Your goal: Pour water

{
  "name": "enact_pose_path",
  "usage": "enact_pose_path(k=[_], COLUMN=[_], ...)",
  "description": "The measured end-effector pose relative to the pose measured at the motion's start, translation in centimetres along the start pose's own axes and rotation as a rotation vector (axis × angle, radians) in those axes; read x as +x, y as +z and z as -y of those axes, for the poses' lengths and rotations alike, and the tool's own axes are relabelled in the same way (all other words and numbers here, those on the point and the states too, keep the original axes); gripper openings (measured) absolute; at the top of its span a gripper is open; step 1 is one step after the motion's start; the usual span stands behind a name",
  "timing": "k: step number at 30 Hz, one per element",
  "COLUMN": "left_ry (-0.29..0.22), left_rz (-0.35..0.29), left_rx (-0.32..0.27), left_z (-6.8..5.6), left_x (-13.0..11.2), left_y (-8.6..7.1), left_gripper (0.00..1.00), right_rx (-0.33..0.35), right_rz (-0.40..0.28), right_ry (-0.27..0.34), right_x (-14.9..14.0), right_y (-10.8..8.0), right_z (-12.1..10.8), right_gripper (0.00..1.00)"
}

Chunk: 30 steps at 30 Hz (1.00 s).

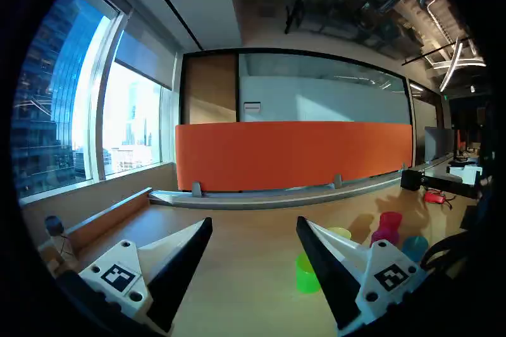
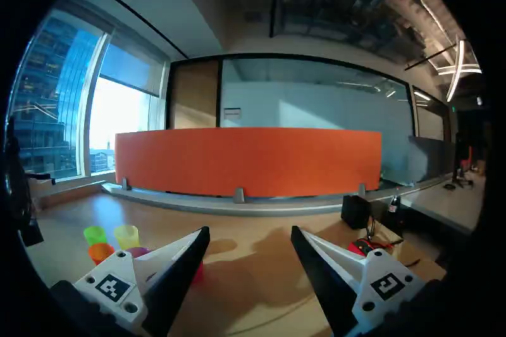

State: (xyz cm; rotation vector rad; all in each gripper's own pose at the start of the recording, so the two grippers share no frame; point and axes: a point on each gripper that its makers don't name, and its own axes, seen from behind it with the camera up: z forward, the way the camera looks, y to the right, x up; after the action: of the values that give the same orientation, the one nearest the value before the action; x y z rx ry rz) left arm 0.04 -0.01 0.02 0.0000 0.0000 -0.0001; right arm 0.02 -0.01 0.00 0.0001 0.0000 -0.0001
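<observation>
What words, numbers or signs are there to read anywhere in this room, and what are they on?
No text can be read here.
Wall notice: too small and blurred to read.
Black-and-white squares on the left tool and the right tool: patterns, no letters or numbers.
Cups: plain, no print to be seen.

We see our left hand-held gripper [image 1: 253, 223] as two wedge-shaped fingers [image 1: 180, 267], black on the inner faces and pale grey-white on the outer shells, tapering to narrow tips. Each shell carries a square black-and-white marker [image 1: 119, 277] with small dark round screws [image 1: 136, 297] set around it. Our right hand-held gripper [image 2: 250, 231] is built alike: black inner faces, white angular shells, the same square printed tags and dark screws near their corners
</observation>
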Motion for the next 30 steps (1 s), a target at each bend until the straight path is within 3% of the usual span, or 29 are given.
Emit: enact_pose_path(k=[15,24,30], left_ry=[-0.01,-0.04,-0.029], left_rz=[-0.006,0.012,0.029], left_rx=[-0.027,-0.073,-0.124], left_z=[0.7,0.2,-1.1], left_x=[7.9,10.2,10.0], left_y=[2.2,3.3,3.6], left_gripper=[0.99,0.99,0.99], right_rx=[0.043,0.064,0.122], right_rz=[-0.01,-0.009,0.0], right_ry=[-0.019,-0.036,-0.027], right_x=[7.1,9.9,9.7], right_y=[1.6,2.1,2.0], right_z=[1.5,2.4,3.6], right_gripper=[0.99,0.99,0.99])
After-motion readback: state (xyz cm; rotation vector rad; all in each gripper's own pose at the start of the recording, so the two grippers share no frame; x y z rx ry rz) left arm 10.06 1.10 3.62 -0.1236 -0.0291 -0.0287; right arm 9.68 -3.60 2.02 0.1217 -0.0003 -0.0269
